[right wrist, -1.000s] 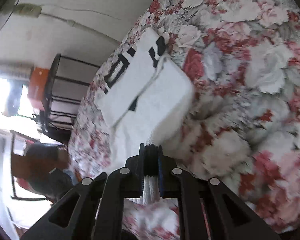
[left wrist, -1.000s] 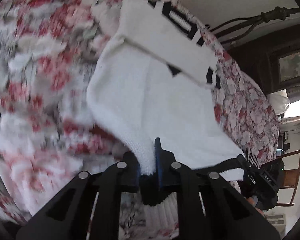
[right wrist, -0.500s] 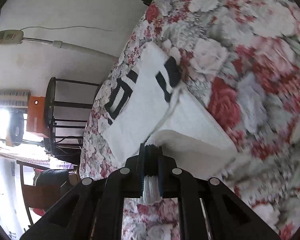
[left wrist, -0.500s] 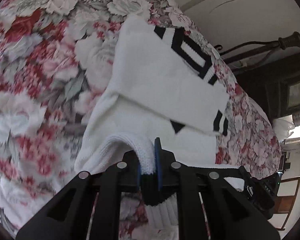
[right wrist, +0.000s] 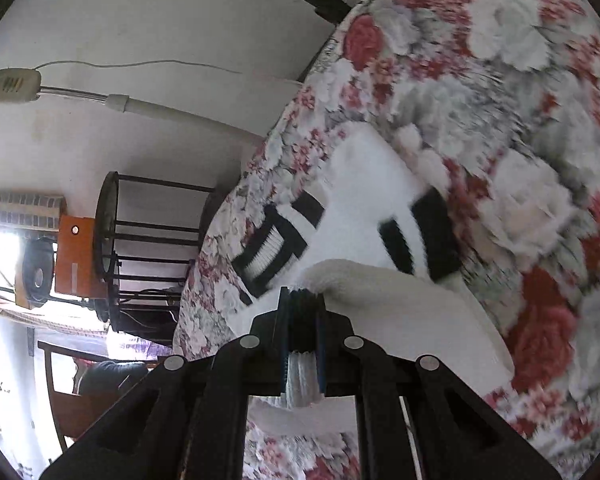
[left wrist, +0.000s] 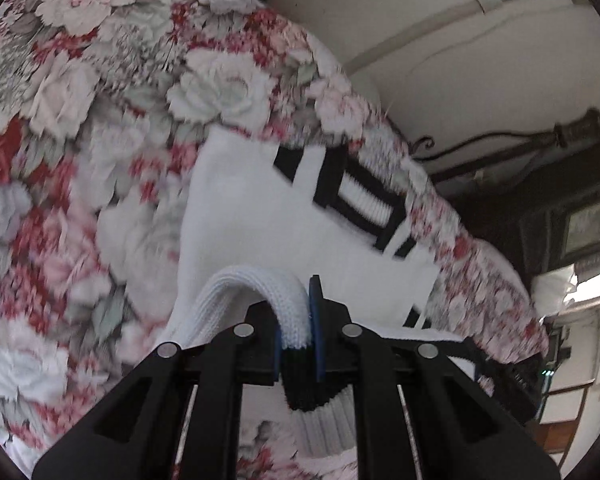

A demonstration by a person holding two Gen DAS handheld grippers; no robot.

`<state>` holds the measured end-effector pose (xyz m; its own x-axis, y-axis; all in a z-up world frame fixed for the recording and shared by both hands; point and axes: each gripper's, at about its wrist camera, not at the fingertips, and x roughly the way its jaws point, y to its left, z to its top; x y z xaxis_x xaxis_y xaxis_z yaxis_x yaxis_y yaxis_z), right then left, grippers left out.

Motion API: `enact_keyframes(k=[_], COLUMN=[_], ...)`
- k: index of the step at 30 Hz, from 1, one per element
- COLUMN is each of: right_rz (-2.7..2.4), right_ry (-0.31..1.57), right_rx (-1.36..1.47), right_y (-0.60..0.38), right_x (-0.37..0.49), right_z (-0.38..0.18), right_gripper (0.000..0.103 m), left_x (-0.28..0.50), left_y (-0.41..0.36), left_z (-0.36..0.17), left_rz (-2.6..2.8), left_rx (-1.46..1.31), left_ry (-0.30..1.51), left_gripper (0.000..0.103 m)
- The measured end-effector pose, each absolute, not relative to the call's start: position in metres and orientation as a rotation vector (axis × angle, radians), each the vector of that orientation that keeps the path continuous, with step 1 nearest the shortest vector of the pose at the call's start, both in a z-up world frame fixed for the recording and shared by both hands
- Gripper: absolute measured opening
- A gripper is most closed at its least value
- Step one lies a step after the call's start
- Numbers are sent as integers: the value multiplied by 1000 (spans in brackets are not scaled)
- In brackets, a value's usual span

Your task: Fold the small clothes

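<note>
A white knitted garment (left wrist: 252,224) with black stripe markings (left wrist: 356,196) lies on a floral bedspread (left wrist: 80,120). My left gripper (left wrist: 298,312) is shut on a ribbed white edge of it, with the fabric arching up out of the jaws. My right gripper (right wrist: 302,312) is shut on another edge of the same garment (right wrist: 364,208), whose near part is lifted and doubled toward the striped far part (right wrist: 420,232). The grasped hem hangs below both jaws.
The bedspread also fills the right of the right wrist view (right wrist: 520,100). A dark metal bed frame (left wrist: 520,140) and a wall stand behind. A black wire rack (right wrist: 140,248), an orange box (right wrist: 76,256) and a wooden chair (right wrist: 72,392) stand off the bed.
Both grippers have carried the near edge of the garment forward over its body, toward the black-striped end. The views have tilted up, showing more wall.
</note>
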<state>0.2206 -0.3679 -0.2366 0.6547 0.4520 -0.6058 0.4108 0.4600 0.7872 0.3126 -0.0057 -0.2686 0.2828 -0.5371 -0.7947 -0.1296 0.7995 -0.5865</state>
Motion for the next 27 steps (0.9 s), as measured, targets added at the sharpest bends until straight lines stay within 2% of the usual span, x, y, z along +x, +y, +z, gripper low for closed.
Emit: enact_keyframes(k=[14,23,25,26,27], right_rz=[48,67,64,59,54], right_ry=[893,918,934,937,937], right_rx=[1120,1092,1067,1063,1062], right_y=[-378,-375,-374,-375,-377], right_x=[286,321,326,327,326], right_z=[-257,-276,-281,-282,-282], right_gripper=[11,11,17,22,30], left_x=[371,396,397,396,396], left_y=[-19,-16,-12,-9,-4], left_z=[-275,-304,-310,-311,-311], left_rz=[-315,-275,-240,-212,-184], left_rx=[-610,-632,-640,-641,-644], left_ry=[1223,1254,1265,1266,1266], left_gripper=[10,11,18,30,48])
